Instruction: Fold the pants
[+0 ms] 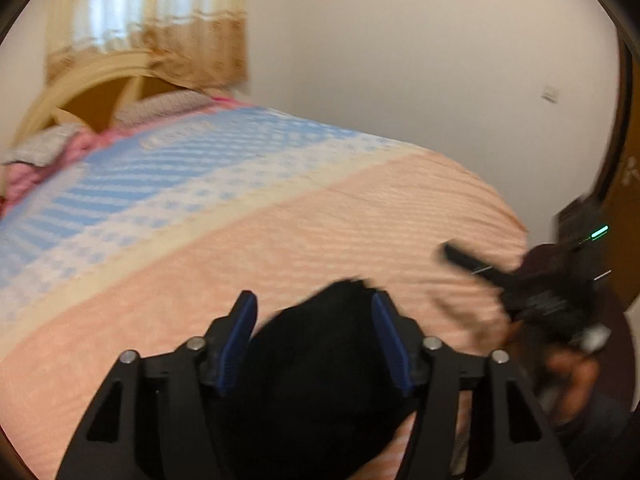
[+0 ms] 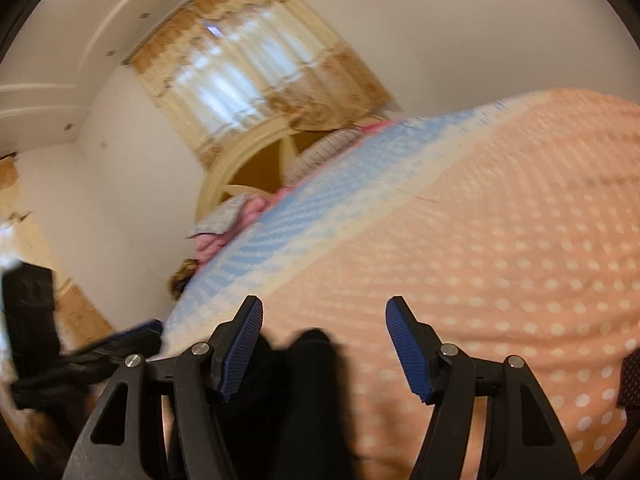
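Note:
The black pants lie bunched on the pink bedspread, low in the left wrist view. My left gripper is open, its blue pads on either side of the dark cloth. My right gripper is open too; the pants lie under its left finger, with spotted pink bedspread beyond. My right gripper also shows blurred at the right of the left wrist view. My left gripper shows blurred at the left of the right wrist view.
The bedspread has a blue striped band toward the pillows and a cream headboard. A curtained window is behind it. A white wall runs along the bed's far side. A brown door is at the right.

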A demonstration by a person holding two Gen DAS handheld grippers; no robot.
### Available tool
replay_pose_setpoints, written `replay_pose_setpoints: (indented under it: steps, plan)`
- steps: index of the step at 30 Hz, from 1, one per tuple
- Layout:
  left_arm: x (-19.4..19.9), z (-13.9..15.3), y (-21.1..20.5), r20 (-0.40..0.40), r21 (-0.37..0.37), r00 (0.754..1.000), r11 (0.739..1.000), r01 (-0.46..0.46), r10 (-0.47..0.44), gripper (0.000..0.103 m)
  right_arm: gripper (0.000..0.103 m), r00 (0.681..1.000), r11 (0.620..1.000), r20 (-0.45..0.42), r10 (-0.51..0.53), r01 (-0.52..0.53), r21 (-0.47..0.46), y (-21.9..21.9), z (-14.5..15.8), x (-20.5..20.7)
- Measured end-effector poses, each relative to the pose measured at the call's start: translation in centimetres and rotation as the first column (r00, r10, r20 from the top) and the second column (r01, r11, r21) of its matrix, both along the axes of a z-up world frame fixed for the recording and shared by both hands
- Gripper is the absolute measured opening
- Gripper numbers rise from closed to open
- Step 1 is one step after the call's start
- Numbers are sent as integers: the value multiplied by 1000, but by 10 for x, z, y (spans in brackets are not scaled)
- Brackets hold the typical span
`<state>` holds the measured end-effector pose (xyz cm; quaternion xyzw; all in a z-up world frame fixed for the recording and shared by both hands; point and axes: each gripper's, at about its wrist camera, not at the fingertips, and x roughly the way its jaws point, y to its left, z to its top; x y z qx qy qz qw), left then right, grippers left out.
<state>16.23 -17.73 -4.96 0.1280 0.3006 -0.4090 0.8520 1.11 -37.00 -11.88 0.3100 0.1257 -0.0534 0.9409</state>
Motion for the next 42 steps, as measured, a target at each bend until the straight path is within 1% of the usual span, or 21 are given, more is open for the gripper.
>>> replay_pose_setpoints:
  steps: [2, 4, 6, 7, 10, 14, 16, 18, 19, 20, 21, 22, 24, 27, 31, 35, 37, 38, 39, 41, 42]
  plan:
    - [9, -7, 24, 10, 11, 998, 998, -58, 58, 63, 66, 985, 987, 61, 160, -158, -44, 30, 28, 0]
    - [18, -18, 50, 5, 12, 991, 991, -133, 133, 64, 66, 955, 954, 73, 286, -277, -114, 64, 41, 3]
    - [27, -30, 71, -18, 24, 982, 982, -186, 186, 64, 66, 908, 902, 34, 417, -409, -137, 96, 39, 15]
    - [32, -39, 81, -39, 32, 976, 977, -213, 214, 64, 66, 892, 880, -20, 452, -449, -155, 112, 32, 23]
    - [40, -59, 104, -89, 49, 959, 963, -265, 268, 64, 66, 925, 883, -194, 326, -372, -288, 137, 14, 37]
    - [46, -77, 120, -140, 52, 940, 950, -307, 311, 64, 65, 952, 937, -233, 200, -255, -238, 112, 7, 36]
    - [49, -82, 121, -154, 55, 934, 947, -317, 322, 64, 64, 952, 945, -239, 194, -247, -216, 102, 5, 33]
    - [51, -87, 119, -155, 63, 933, 945, -320, 326, 64, 51, 935, 941, -312, 168, -246, -233, 99, -3, 37]
    - [50, -89, 120, -153, 66, 933, 945, -320, 327, 64, 50, 932, 941, -326, 160, -243, -235, 98, -6, 36]
    - [51, -92, 120, -150, 72, 933, 944, -321, 328, 64, 44, 922, 941, -349, 165, -254, -225, 95, -10, 38]
    - [52, -94, 119, -150, 76, 933, 944, -320, 328, 64, 30, 911, 939, -373, 175, -268, -214, 93, -17, 40]
    - [53, -96, 117, -154, 79, 932, 944, -320, 329, 64, 23, 912, 942, -374, 165, -259, -214, 90, -19, 38]
    - [52, -99, 119, -162, 77, 931, 944, -320, 328, 64, 15, 912, 947, -364, 191, -269, -177, 81, -18, 36]
    - [52, -99, 122, -156, 74, 930, 943, -325, 333, 67, 12, 915, 941, -354, 194, -276, -197, 76, -8, 29]
    - [54, -96, 126, -147, 62, 929, 941, -333, 338, 70, 11, 909, 919, -391, 142, -268, -288, 75, 0, 22]
    - [57, -98, 127, -151, 53, 929, 942, -333, 337, 73, 12, 883, 945, -461, 83, -217, -245, 49, -26, 33]
    - [58, -99, 126, -138, 60, 932, 942, -331, 336, 73, 12, 872, 946, -480, 98, -232, -228, 46, -32, 36]
    - [60, -100, 124, -135, 67, 932, 942, -330, 337, 73, 17, 879, 945, -468, 97, -228, -233, 45, -27, 36]
    - [63, -100, 123, -133, 72, 932, 941, -330, 337, 73, 30, 885, 948, -456, 95, -220, -231, 44, -22, 35]
    - [68, -99, 122, -118, 82, 928, 935, -345, 353, 73, 46, 897, 953, -439, 57, -180, -244, 40, -12, 32]
    - [71, -98, 122, -114, 80, 927, 934, -349, 357, 73, 46, 912, 954, -409, 34, -151, -259, 38, -5, 28]
